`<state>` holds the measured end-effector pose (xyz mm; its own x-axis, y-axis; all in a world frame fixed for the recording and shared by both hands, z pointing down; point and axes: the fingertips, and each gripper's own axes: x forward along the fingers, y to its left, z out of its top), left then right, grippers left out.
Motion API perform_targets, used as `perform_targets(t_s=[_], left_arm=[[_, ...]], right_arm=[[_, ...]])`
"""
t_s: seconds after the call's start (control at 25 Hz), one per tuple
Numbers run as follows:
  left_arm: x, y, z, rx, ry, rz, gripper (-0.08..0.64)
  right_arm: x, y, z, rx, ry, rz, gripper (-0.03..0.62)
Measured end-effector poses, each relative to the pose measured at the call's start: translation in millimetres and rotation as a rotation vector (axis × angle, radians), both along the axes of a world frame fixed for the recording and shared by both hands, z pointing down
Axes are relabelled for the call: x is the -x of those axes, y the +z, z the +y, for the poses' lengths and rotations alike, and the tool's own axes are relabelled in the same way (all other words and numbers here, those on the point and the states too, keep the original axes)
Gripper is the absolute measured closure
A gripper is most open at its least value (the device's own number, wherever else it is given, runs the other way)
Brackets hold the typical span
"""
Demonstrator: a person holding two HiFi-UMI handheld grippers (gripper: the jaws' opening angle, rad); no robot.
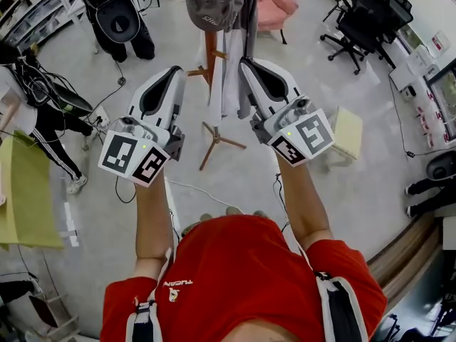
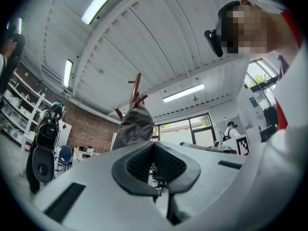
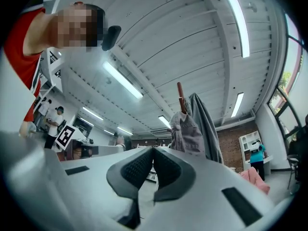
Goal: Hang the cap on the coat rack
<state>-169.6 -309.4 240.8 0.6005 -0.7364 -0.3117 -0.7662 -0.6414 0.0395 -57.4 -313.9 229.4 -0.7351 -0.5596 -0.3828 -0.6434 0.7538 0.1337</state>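
The cap point(image 1: 212, 7) hangs atop the rack point(image 1: 210, 52) (done, I'd say), the left hand-held gripper point(image 2: 154, 147) and right hand-held gripper point(image 3: 153, 151) are pinched together, empty, so I'd just lower them.

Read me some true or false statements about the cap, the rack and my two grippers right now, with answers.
1. The cap hangs on the coat rack. True.
2. The right gripper is clamped on the cap. False: its jaws are together with nothing between them, and the cap is out ahead on the rack.
3. The left gripper has its jaws together and holds nothing. True.
4. The coat rack lies tipped over on the floor. False: it stands upright on its legs.
5. A grey garment hangs on the rack beside the cap. True.
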Motion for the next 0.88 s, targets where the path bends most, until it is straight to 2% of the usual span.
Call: perform_targets(t_s=[0.16,0.4,0.88], left_arm=[[2.3,9.0,5.1,0.009,-0.013,-0.007,0.551],[0.6,16.0,13.4,0.011,-0.034,-0.059,0.552],[9.8,20.5,18.1,0.016,-0.051,-0.060,0.552]], right_arm=[[-0.6,16.3,7.4,0.024,-0.013,-0.024,0.568],[1.0,24.5,16.2,0.028,-0.016,-0.014,0.568],[9.4,25.9,16.6,0.027,-0.007,0.004,0.569]])
